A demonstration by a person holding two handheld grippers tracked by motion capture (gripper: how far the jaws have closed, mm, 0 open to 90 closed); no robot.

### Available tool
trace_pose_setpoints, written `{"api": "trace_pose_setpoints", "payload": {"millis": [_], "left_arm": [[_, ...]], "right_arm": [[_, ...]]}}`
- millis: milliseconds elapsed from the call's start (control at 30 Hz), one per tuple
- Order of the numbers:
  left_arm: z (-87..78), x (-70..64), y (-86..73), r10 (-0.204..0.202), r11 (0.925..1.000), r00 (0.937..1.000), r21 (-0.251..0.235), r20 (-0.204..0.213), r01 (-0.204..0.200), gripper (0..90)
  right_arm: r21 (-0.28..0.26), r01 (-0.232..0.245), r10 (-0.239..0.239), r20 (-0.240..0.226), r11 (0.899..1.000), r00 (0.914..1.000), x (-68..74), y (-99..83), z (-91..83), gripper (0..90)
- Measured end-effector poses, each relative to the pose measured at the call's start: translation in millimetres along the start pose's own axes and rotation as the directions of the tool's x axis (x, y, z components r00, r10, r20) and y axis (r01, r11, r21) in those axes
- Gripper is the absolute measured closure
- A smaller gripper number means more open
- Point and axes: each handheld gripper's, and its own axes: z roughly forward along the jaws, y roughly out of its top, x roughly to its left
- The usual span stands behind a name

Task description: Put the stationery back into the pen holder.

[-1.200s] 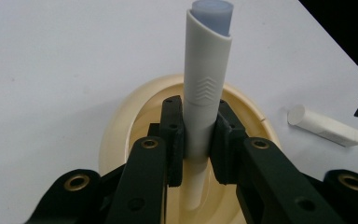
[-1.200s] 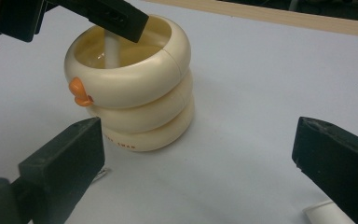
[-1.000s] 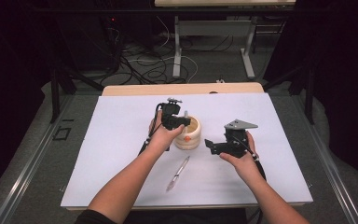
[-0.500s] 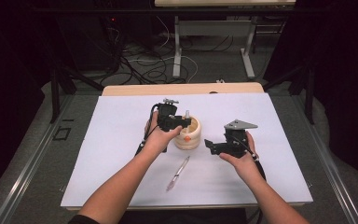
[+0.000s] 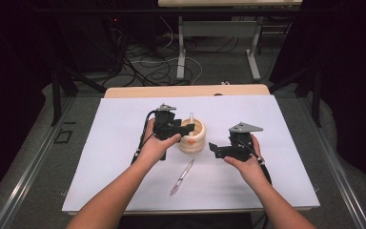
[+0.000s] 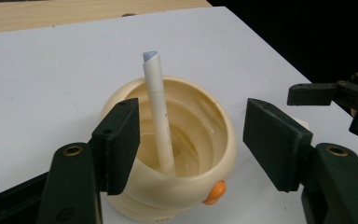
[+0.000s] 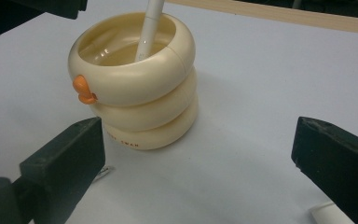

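While the cream pen holder (image 5: 191, 136) stands mid-sheet with a white pen (image 6: 159, 114) upright inside, the left gripper (image 6: 193, 140) hovers just above it, jaws spread. Right of the holder, the right gripper (image 7: 214, 163) gapes too; a second pen (image 5: 181, 177) lies just in front.

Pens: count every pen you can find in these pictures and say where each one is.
2. One white pen stands tilted inside the cream holder, between the open left gripper jaws. One pen lies flat on the white table cover, nearer the person than the holder.
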Motion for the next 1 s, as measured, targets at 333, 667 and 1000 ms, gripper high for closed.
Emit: {"api": "trace_pose_setpoints", "payload": {"millis": [333, 667, 1000], "left_arm": [[-11.4, -8.2, -14.2, 0.082, 0.9962, 0.9963, -0.033, 0.026, -0.081, 28.1], [-18.2, -14.6, -32.9, 0.107, 0.9942, 0.9941, 0.009, 0.017, -0.107, 24.9], [-22.2, -16.7, -51.9, 0.113, 0.9928, 0.9933, 0.038, 0.026, -0.114, 30.7]], "right_arm": [[-0.002, -0.001, 0.001, -0.001, 1.0, 1.0, 0.2, 0.0, -0.4, 3.3], [-0.003, -0.001, 0.001, -0.001, 1.0, 1.0, 0.6, -0.1, -0.7, 4.5], [0.003, -0.004, 0.004, -0.004, 1.0, 1.0, 0.9, -0.6, -0.6, 5.1]]}}
